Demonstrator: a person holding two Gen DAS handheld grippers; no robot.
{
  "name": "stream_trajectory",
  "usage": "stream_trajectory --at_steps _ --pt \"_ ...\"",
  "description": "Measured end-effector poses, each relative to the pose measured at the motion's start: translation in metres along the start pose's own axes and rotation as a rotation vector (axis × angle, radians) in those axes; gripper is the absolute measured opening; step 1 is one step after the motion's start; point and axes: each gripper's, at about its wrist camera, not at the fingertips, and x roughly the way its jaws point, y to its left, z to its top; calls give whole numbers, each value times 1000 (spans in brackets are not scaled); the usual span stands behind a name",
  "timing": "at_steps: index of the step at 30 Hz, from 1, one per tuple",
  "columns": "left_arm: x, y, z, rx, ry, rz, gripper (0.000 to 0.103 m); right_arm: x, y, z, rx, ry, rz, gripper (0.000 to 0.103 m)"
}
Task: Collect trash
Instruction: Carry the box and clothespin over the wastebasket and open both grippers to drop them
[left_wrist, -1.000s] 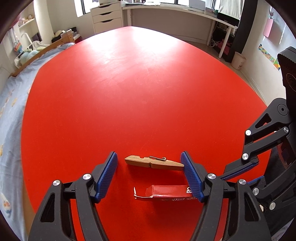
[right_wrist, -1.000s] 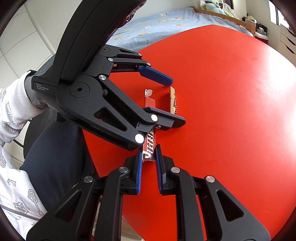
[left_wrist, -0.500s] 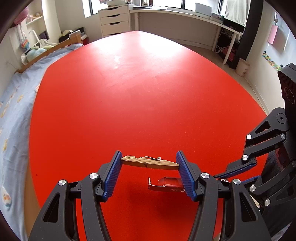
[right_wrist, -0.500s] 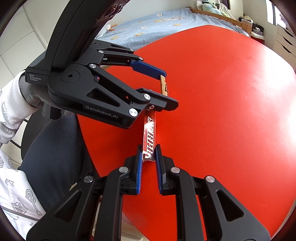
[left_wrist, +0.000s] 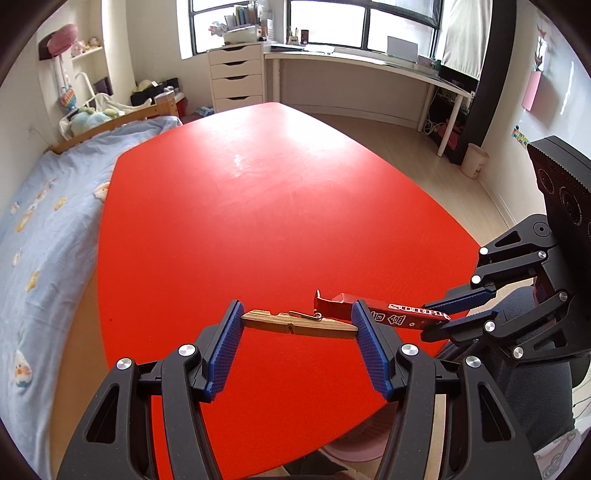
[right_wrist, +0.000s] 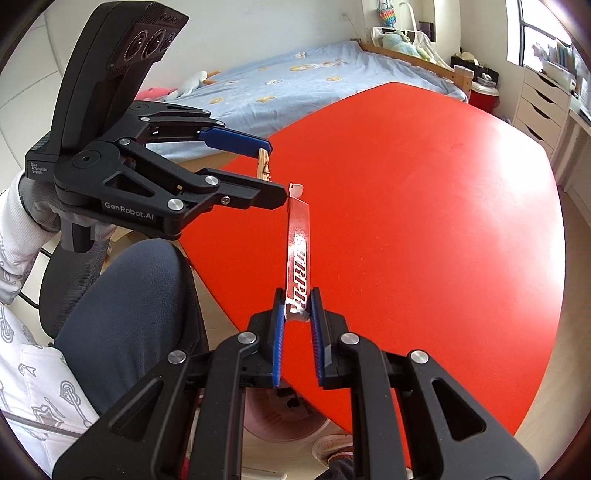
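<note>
My left gripper (left_wrist: 297, 326) is shut on a wooden clothespin (left_wrist: 298, 324), held endwise between its blue pads, well above the red table (left_wrist: 258, 206). The clothespin also shows in the right wrist view (right_wrist: 263, 165), where the left gripper (right_wrist: 273, 171) hangs at upper left. My right gripper (right_wrist: 297, 314) is shut on one end of a long red snack wrapper (right_wrist: 297, 254) with white lettering, lifted off the table. In the left wrist view the wrapper (left_wrist: 380, 312) sticks out from the right gripper (left_wrist: 448, 314), just behind the clothespin.
A pink bin (right_wrist: 280, 413) stands on the floor below the table's near edge. A bed with blue bedding (left_wrist: 44, 229) lies along the table's left side. A white desk (left_wrist: 354, 62), a drawer unit (left_wrist: 236, 77) and a small bin (left_wrist: 474, 160) are beyond.
Both grippers have lifted up from the table. The left closed on the clothespin and raised it; the right raised the wrapper with it.
</note>
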Motion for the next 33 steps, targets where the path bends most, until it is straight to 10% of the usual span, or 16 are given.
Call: stream_trajectory --at_steps 33 --pt "-35 -60 -87 -11 31 -100 59 -44 68 -101 81 39 -64 12"
